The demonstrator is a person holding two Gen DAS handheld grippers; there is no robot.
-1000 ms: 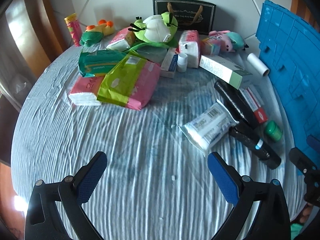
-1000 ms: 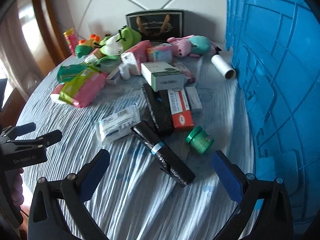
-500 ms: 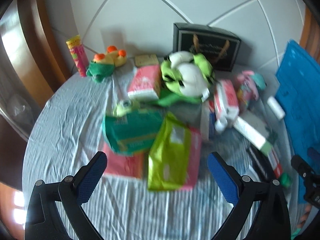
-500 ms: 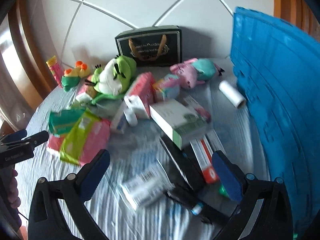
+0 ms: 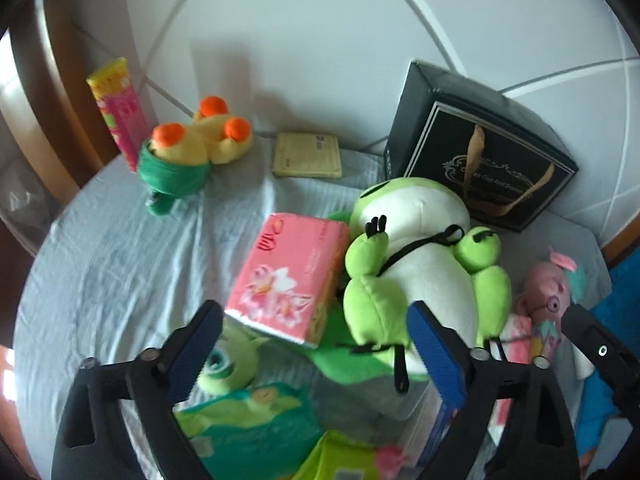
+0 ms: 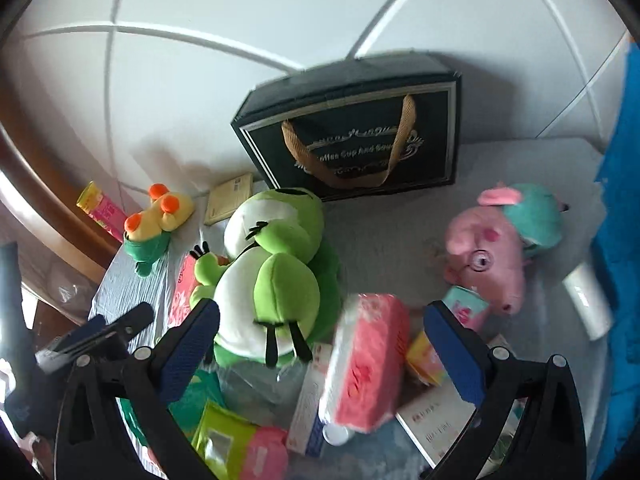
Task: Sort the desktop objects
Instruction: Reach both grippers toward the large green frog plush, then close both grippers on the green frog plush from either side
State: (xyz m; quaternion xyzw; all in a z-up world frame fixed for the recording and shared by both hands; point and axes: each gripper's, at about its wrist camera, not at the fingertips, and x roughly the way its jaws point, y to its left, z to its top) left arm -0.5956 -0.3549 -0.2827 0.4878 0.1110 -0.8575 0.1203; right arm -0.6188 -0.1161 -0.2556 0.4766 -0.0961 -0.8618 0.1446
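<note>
While both of my tongs tip steeply down over the cluttered round table with its pale blue wrinkled cloth (image 5: pixel 108 264), my left gripper (image 5: pixel 316 344) has its blue-padded jaws apart, having just been closing a little, with nothing pressed between them; the pink flower-printed tissue pack (image 5: pixel 290 276) lies in the gap beyond the tips, untouched. My right gripper (image 6: pixel 320 340) stands wide apart too, empty, hanging above a second pink tissue pack (image 6: pixel 366 364) that tilts on the heap below. Between the two sits the big green-and-white plush frog (image 5: pixel 420 264), lying on its back, leaning against the first pink pack and crowding the left tongs' right-hand finger. Behind it a black cardboard gift box with gold ribbon handles (image 6: pixel 360 136) stands against the white wall, and a flat yellow packet (image 5: pixel 308 156) lies just beside it. Further left are a yellow plush duck with orange tufts and green scarf (image 5: pixel 188 152) and an upright pink-and-yellow tube (image 5: pixel 118 108). A pink plush pig in a teal dress (image 6: pixel 508 244) lies to the right, near a white roll (image 6: pixel 588 304) and the blue plastic crate (image 6: pixel 620 216). Under my left tongs a small green one-eyed plush (image 5: pixel 228 364) and a teal wipes pack (image 5: pixel 248 424) fill the near ground.
</note>
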